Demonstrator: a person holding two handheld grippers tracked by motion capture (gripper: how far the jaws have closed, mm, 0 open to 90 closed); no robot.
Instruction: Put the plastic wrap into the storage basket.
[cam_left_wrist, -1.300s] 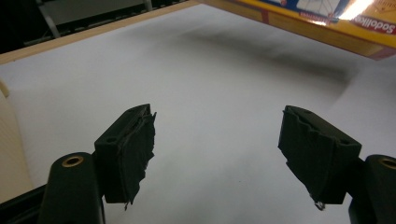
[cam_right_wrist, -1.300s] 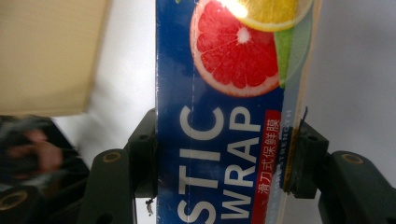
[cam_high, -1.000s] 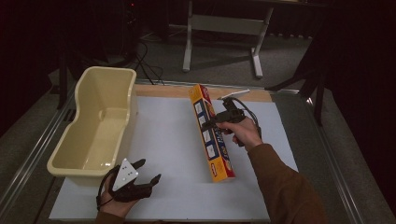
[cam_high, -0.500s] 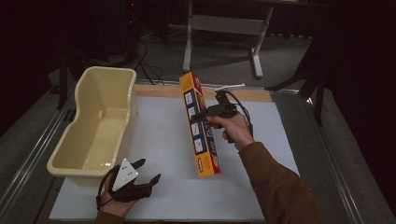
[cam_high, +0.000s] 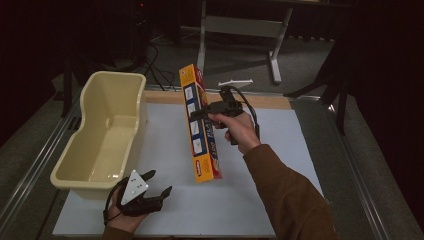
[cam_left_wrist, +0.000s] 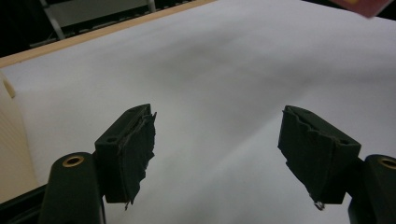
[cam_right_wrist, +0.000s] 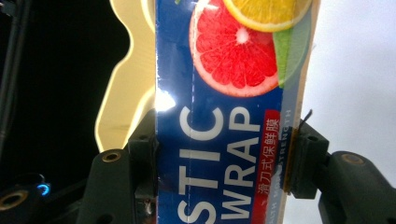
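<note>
We see right tool clenched mid-length on long orange-and-blue cardboard plastic-wrap box, lifted clear above desk centre. Left tool released, idle at near-left corner. Risk: long box pivots in narrow grip, clips rim of cream plastic tub at left edge.

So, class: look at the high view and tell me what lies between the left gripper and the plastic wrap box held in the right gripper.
In the high view, just bare white table mat separates the left gripper from the plastic wrap box.
</note>
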